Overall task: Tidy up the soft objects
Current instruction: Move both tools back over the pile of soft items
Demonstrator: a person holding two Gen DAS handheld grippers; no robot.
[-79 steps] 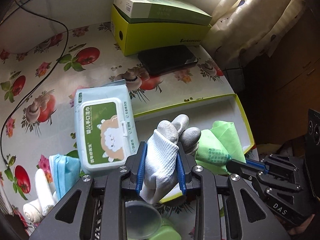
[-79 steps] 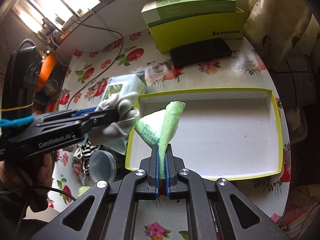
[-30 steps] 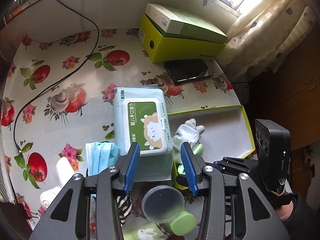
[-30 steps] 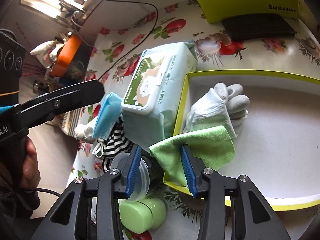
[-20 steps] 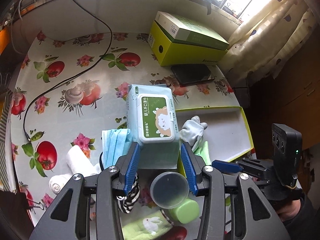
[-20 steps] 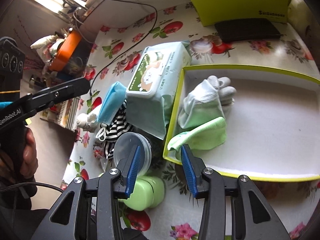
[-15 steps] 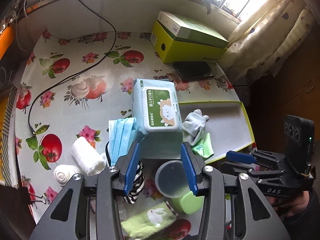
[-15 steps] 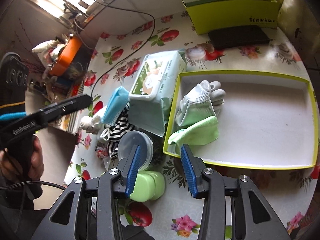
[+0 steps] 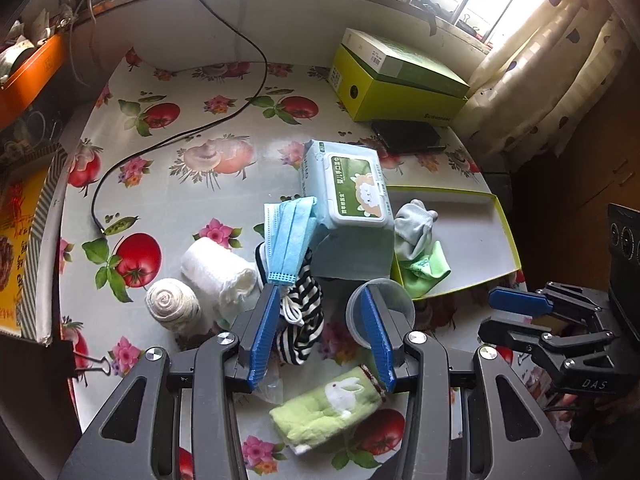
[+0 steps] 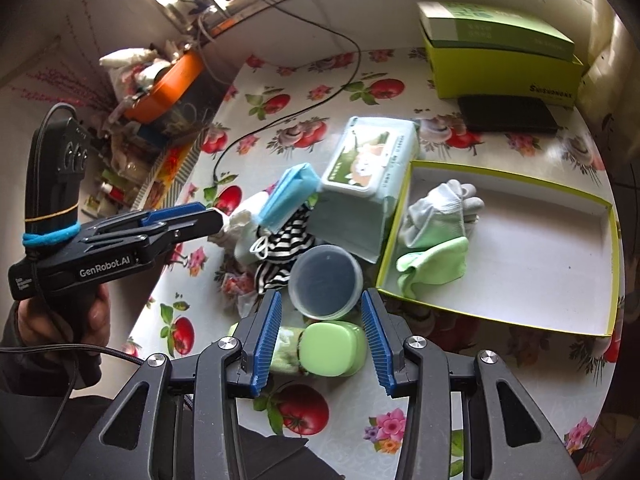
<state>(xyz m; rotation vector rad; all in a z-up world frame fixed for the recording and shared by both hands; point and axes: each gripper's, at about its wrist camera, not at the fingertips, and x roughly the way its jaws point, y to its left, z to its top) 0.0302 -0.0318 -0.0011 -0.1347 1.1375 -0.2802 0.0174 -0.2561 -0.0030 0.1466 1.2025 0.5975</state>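
A white-grey glove (image 9: 414, 226) (image 10: 438, 210) and a green cloth (image 9: 426, 270) (image 10: 434, 266) lie in the left end of the yellow-rimmed shallow box (image 9: 504, 226) (image 10: 560, 330). My left gripper (image 9: 322, 300) is open and empty, raised above a striped cloth (image 9: 304, 312), a blue face mask (image 9: 290, 236) and two white rolls (image 9: 216, 270). A green rabbit towel (image 9: 326, 408) lies near it. My right gripper (image 10: 320, 304) is open and empty above a clear round tub (image 10: 326, 282) and a green case (image 10: 332, 348).
A wet-wipes pack (image 9: 346, 192) (image 10: 370, 164) sits against the box's left wall. A yellow-green carton (image 9: 396, 88), a black phone (image 9: 408, 138) and a black cable (image 9: 176, 136) are further back. The table drops off at right and front.
Both grippers let go of the glove and the green cloth in the box, opened, and pulled back and up. More of the table's left clutter has come into view.
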